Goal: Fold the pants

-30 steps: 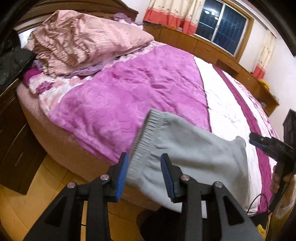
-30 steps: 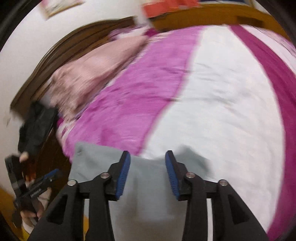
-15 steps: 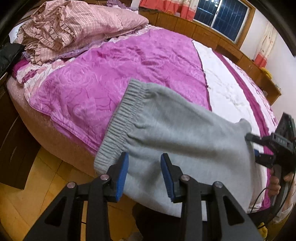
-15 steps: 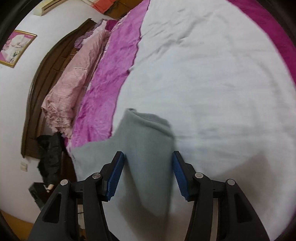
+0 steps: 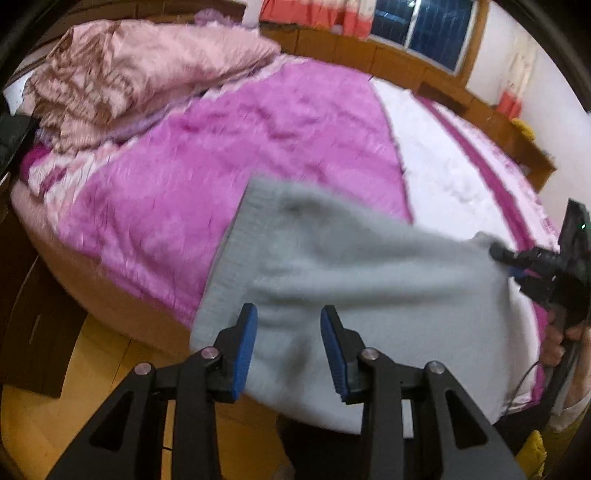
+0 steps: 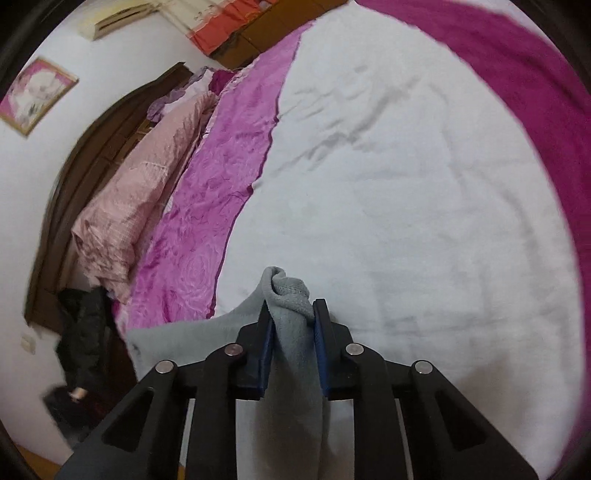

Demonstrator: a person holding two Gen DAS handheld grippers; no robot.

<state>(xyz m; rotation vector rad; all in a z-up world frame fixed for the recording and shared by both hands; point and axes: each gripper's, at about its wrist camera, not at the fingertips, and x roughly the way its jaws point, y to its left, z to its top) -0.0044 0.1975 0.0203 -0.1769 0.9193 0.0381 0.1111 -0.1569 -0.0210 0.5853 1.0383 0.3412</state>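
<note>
**A:** Where are the pants?

**B:** The grey fleece pants (image 5: 354,266) lie spread across the near edge of a bed, partly on its bright pink quilt (image 5: 236,155) and partly on its white middle panel (image 6: 406,192). Their ribbed waistband (image 5: 229,266) runs along the left side, reaching past the edge of the bed. This view is motion-blurred, so finer folds cannot be made out.

**A:** What is the right gripper doing?

**B:** The right gripper (image 6: 292,325) is clenched on a bunched fold of the grey fabric. The cloth is pinched between its blue pads (image 6: 266,354), and a small roll of fleece pokes out beyond the fingertips. In the left wrist view the same gripper (image 5: 513,264) sits at the far right corner of the pants, held by a hand (image 5: 554,343).

**A:** And the left one?

**B:** The left gripper (image 5: 289,343) is spread wide, jaws well apart, over the near part of the pants beside the waistband. The fabric shows between the jaws, but they are not closed on it.

**A:** What surrounds the bed?

**B:** A crumpled pale pink duvet (image 5: 140,70) is heaped at the far left near a dark wooden headboard (image 6: 92,147). A magenta stripe (image 6: 535,92) runs along the right. A window with orange curtains (image 5: 317,18) is at the far side, and a wooden floor (image 5: 110,354) shows below on the left.
</note>
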